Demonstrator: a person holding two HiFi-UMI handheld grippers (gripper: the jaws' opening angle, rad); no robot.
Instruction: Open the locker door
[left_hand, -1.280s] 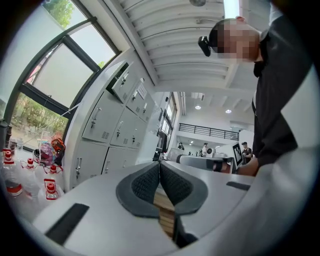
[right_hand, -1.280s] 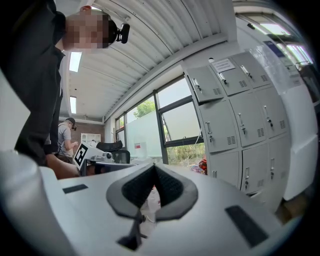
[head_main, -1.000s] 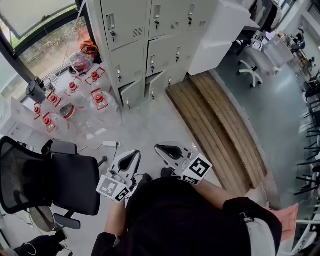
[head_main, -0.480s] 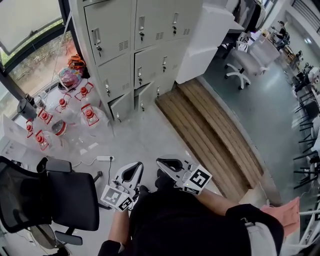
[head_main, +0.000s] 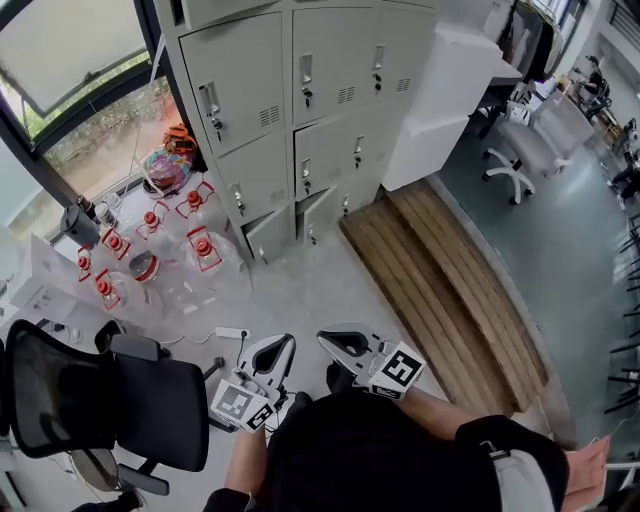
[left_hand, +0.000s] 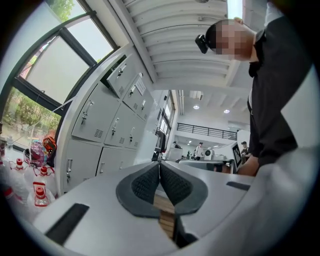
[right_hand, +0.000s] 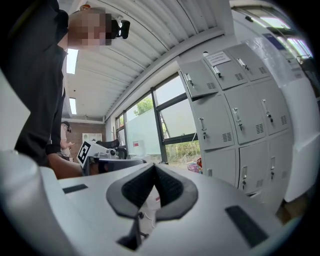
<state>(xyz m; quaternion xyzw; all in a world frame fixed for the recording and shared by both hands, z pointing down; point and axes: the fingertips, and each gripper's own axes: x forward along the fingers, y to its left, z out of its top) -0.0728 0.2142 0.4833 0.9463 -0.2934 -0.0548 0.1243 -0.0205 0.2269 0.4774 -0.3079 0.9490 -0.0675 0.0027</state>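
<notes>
A bank of grey metal lockers (head_main: 300, 100) stands against the wall at the top of the head view, each door with a small handle and lock. Two bottom doors (head_main: 268, 235) hang slightly ajar. My left gripper (head_main: 278, 346) and right gripper (head_main: 338, 342) are held low, close to the person's body and well short of the lockers. Both are shut with nothing between the pads. In the left gripper view the left gripper (left_hand: 159, 164) points past the lockers (left_hand: 100, 125) on its left. In the right gripper view the right gripper (right_hand: 154, 166) has the lockers (right_hand: 240, 120) on its right, one upper door (right_hand: 200, 80) ajar.
A black office chair (head_main: 120, 395) stands at the left, close to the person. Several clear water bottles with red caps (head_main: 150, 240) and a power strip (head_main: 232, 333) lie on the floor before the lockers. Wooden planks (head_main: 450, 290) run to the right, beside a white cabinet (head_main: 450, 90).
The head view has shifted, so the lockers now sit lower and fuller in frame. Both grippers stay shut and close to the body, a little lower in the picture.
</notes>
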